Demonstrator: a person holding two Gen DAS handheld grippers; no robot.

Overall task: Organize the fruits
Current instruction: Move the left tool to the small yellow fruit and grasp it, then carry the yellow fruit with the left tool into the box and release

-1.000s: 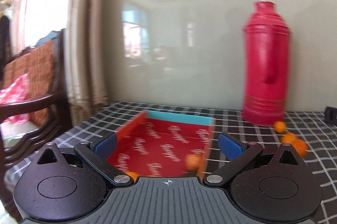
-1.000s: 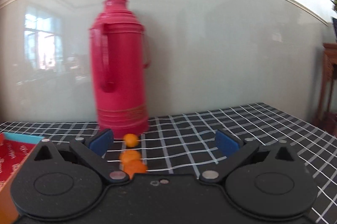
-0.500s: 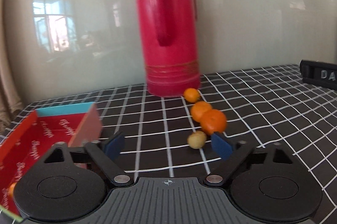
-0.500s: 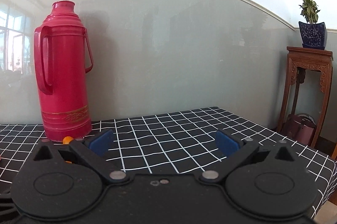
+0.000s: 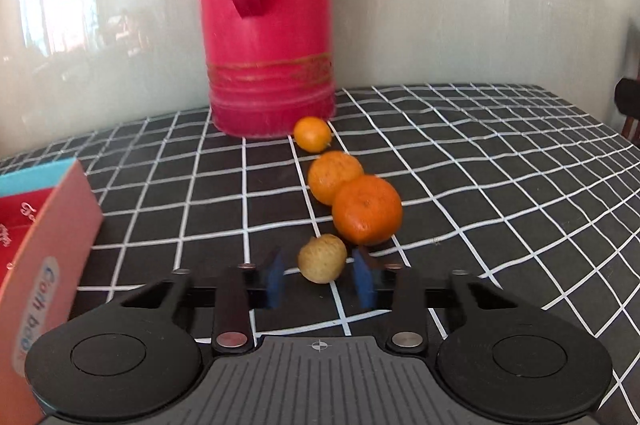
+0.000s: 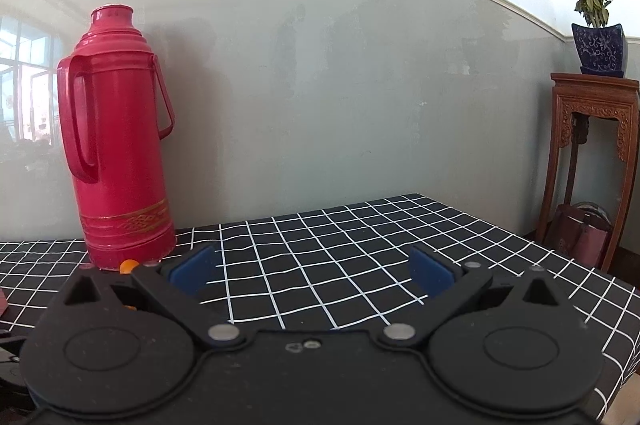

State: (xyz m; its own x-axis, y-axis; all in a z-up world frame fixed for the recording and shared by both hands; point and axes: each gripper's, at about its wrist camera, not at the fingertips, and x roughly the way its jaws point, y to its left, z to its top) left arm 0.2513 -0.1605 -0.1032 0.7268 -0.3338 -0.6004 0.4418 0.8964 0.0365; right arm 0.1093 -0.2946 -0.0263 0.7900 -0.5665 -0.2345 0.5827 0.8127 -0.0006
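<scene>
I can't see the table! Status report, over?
Left gripper closing on small yellow fruit. Right gripper open, empty. Big mandarin close behind the fruit, red thermos beyond.

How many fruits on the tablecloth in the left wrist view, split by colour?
Orange: 3 (small one by the thermos, middle one, largest one)
Pale yellow: 1 (small fruit between the left gripper pads)
Total: 4
</scene>
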